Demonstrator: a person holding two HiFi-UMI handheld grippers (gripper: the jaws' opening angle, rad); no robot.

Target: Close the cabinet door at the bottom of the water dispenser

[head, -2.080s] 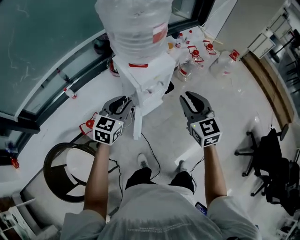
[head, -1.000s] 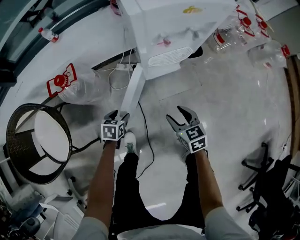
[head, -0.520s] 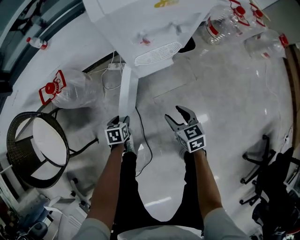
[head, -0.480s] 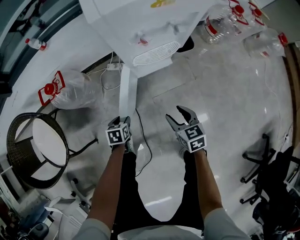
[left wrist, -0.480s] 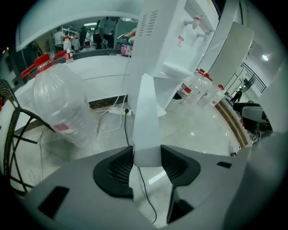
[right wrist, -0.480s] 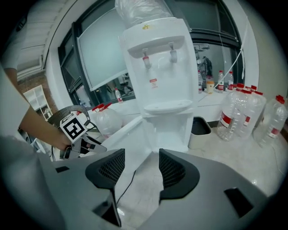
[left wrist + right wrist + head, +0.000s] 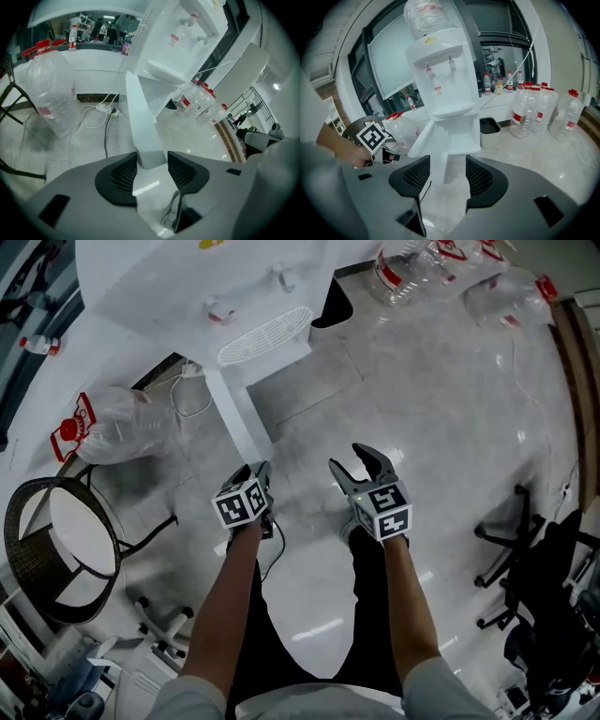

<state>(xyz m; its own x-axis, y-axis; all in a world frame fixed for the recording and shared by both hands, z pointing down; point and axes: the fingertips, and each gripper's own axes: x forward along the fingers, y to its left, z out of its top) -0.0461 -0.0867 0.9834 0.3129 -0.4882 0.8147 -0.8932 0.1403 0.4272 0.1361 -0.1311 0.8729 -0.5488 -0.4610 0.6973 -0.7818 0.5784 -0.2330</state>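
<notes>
The white water dispenser (image 7: 187, 287) stands at the top of the head view, its narrow bottom cabinet door (image 7: 239, 413) swung out across the floor towards me. My left gripper (image 7: 258, 468) is at the door's free end. In the left gripper view the door (image 7: 140, 117) runs between the jaws, and the left gripper (image 7: 151, 161) has its pads against both faces of the edge. My right gripper (image 7: 352, 463) hangs open over bare floor to the right of the door. In the right gripper view the right gripper (image 7: 447, 171) is empty and faces the dispenser (image 7: 440, 61) and its open cabinet (image 7: 461, 136).
An empty water bottle (image 7: 112, 423) lies left of the door, and several more (image 7: 422, 268) stand at the top right. A black wire chair (image 7: 56, 549) is at the left and an office chair (image 7: 553, 559) at the right. A power cord (image 7: 192, 399) trails by the dispenser's base.
The left jaws have narrowed onto the door's free edge. Both grippers have shifted to the right in the head view, and the door now slants further right.
</notes>
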